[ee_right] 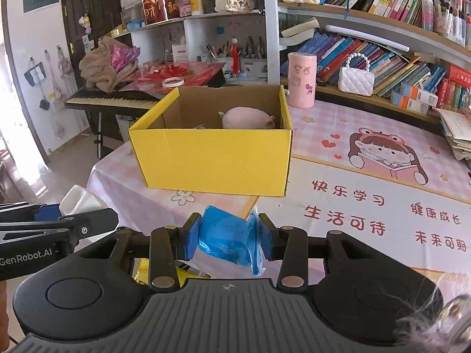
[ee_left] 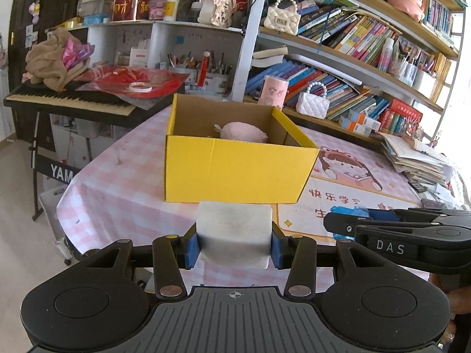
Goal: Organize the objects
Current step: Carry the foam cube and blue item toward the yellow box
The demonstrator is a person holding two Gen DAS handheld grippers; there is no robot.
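Observation:
An open yellow cardboard box (ee_left: pixel 240 170) (ee_right: pixel 215 160) stands on the pink checked tablecloth, with a pink plush toy (ee_left: pixel 243 131) (ee_right: pixel 247 118) lying inside it. My left gripper (ee_left: pixel 234 245) is shut on a white soft block (ee_left: pixel 234 232), held above the table just short of the box's near wall. My right gripper (ee_right: pixel 228 236) is shut on a blue plastic-wrapped packet (ee_right: pixel 226 236), also in front of the box. In the left wrist view the right gripper (ee_left: pixel 332 224) reaches in from the right. The left gripper's fingers (ee_right: pixel 85 222) and the white block (ee_right: pixel 78 201) show at the left of the right wrist view.
A pink cylinder (ee_right: pixel 301 80) and a white quilted handbag (ee_right: pixel 355 81) stand behind the box by bookshelves. A black keyboard (ee_left: pixel 70 100) with cloth and red paper stands left of the table. A paper stack (ee_left: pixel 418 158) lies at the right. The tablecloth's printed part (ee_right: pixel 382 176) is bare.

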